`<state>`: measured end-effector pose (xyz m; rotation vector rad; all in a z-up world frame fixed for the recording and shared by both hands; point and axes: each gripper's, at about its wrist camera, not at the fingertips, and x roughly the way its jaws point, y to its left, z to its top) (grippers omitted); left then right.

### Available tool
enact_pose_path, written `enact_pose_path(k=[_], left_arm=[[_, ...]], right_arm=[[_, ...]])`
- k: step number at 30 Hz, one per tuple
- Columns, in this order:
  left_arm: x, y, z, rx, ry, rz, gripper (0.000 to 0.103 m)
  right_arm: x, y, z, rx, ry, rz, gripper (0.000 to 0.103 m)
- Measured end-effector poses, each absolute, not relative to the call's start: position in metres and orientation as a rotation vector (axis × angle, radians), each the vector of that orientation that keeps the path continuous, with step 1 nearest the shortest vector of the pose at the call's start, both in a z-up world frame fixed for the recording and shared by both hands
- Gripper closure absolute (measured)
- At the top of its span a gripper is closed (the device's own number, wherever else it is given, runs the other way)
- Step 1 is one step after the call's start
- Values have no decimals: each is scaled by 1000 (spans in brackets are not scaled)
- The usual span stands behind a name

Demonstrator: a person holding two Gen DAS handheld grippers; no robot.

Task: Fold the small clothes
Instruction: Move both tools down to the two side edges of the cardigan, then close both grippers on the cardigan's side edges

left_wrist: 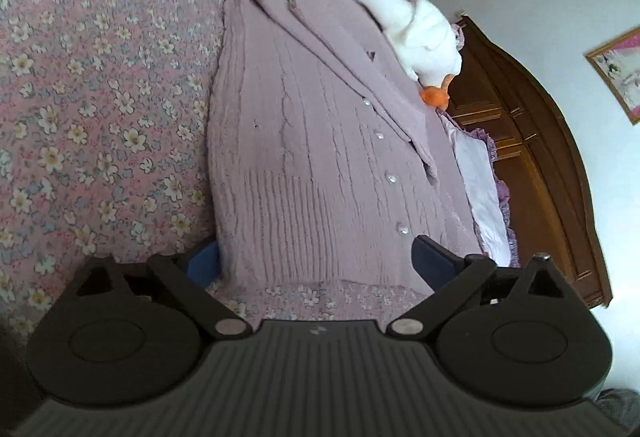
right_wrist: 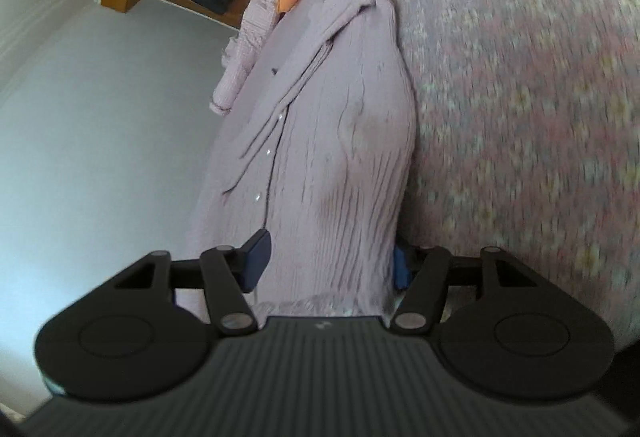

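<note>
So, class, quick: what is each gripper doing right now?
Left gripper: open, jaws straddling the hem of the lilac ribbed knit cardigan.
Right gripper: open, straddling the same cardigan.

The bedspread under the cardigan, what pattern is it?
Pink bedspread with small white flowers, clearest in the left wrist view.

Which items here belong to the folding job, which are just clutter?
Job: lilac knit cardigan, left tongs, right tongs, both open astride its hem.
Clutter: plush goose, floral bedspread, wooden headboard, framed picture.
</note>
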<state>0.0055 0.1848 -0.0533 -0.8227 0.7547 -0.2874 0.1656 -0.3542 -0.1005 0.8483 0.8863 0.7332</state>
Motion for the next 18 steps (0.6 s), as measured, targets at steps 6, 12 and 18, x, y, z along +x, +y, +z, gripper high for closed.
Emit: enact_pose_path(k=[6, 12, 18], left_arm=[[19, 190, -60, -845, 732, -186, 42], [11, 197, -66, -898, 741, -202, 44], [15, 190, -68, -903, 744, -228, 41]], right_arm=[[165, -355, -101, 837, 865, 707, 50], [161, -357, -103, 837, 880, 683, 66], [156, -363, -105, 843, 883, 667, 72]])
